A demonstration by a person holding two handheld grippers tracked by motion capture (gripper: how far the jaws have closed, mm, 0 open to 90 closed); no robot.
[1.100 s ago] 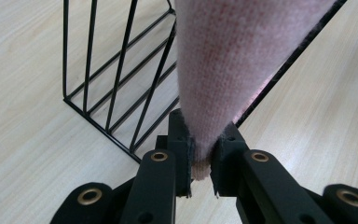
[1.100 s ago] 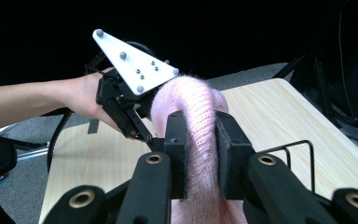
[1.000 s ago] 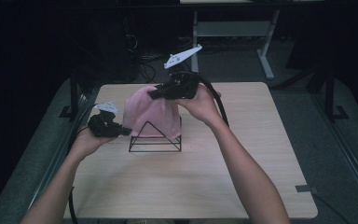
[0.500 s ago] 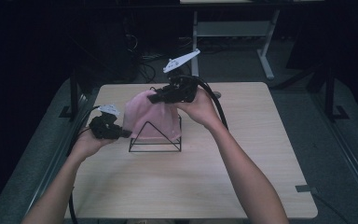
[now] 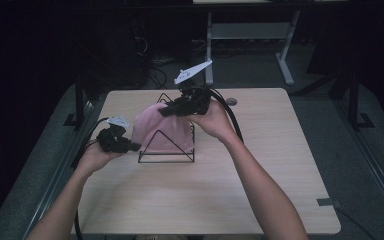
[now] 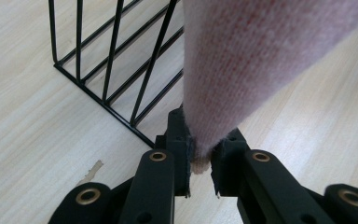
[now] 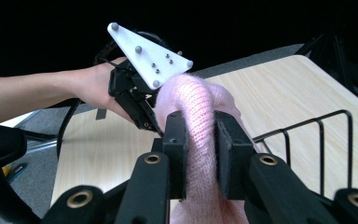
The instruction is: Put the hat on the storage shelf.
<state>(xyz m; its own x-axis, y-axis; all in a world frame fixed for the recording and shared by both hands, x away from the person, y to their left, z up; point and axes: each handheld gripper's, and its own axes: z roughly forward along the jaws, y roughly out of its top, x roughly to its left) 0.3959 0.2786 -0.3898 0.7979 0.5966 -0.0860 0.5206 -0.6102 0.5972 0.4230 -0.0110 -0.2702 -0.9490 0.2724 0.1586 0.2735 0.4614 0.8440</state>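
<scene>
A soft pink knitted cloth (image 5: 162,131) lies draped over a black wire rack shaped like a tent (image 5: 167,150), which stands on a light wooden table (image 5: 260,190). The left gripper (image 5: 130,146) sits just beside the rack's near left corner, held in the person's left hand (image 5: 96,156). Its two black jaws are almost shut and pinch the bottom edge of the cloth between them; in the left gripper view the cloth (image 6: 256,70) rises up from the jaws, and the rack's thin bars (image 6: 116,60) stand to the left of them. The right gripper (image 5: 167,111) is up by the top of the rack, held in the right hand (image 5: 214,119), with a grey three-cornered plate (image 5: 192,73) above it. Its jaws are closed partway on a fat bunch of the cloth (image 7: 198,116), squeezed right between them. Past those jaws you can see the left gripper's plate (image 7: 147,55) and the bare table top. The room around the table is very dark. Behind the table stands a white table frame (image 5: 280,50), cables (image 5: 155,75) lie on the grey floor (image 5: 370,115), and dark metal rails (image 5: 60,170) run along both sides.
</scene>
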